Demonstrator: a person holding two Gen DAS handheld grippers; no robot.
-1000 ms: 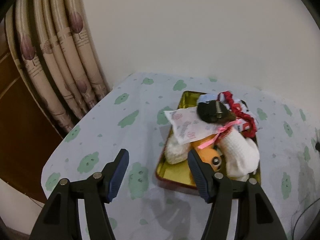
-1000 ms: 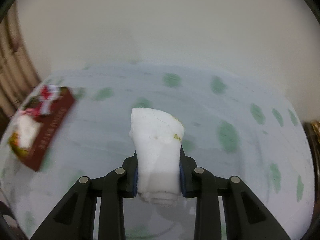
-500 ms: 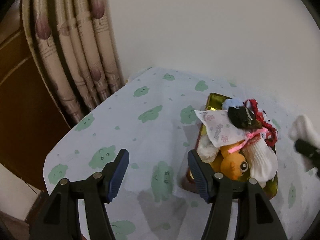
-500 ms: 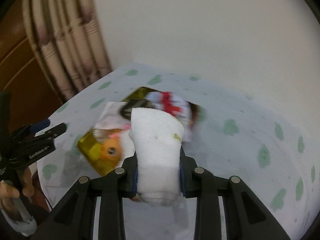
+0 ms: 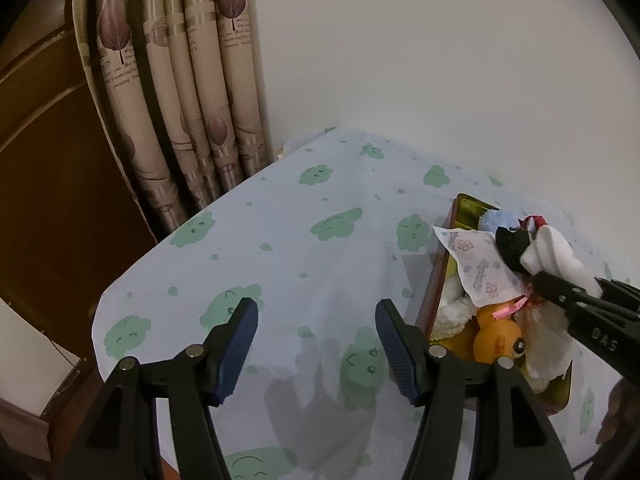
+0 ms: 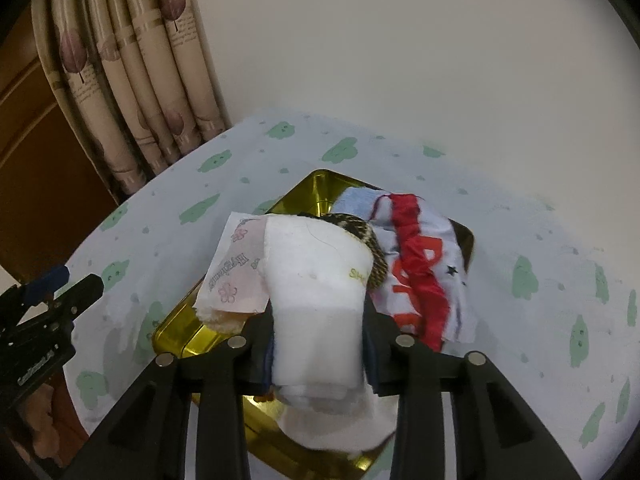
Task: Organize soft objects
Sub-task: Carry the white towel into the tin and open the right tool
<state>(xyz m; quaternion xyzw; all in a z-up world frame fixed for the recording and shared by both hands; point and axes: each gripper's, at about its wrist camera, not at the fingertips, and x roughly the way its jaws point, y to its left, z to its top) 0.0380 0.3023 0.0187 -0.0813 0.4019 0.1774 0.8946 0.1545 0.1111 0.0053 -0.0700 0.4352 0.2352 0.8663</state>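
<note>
My right gripper is shut on a folded white cloth and holds it over the gold tin tray. The tray holds a flowered tissue packet, a red and white cloth and other soft items. In the left wrist view the tray stands at the right with an orange toy and the tissue packet in it, and the right gripper carries the white cloth above it. My left gripper is open and empty over the tablecloth, left of the tray.
The table has a light blue cloth with green cloud prints. A beige curtain and a brown wooden door stand at the left. A white wall is behind the table.
My right gripper has carried the white cloth from beside the tray to above it. My left gripper has drifted left, so the tray sits further right in its view.
</note>
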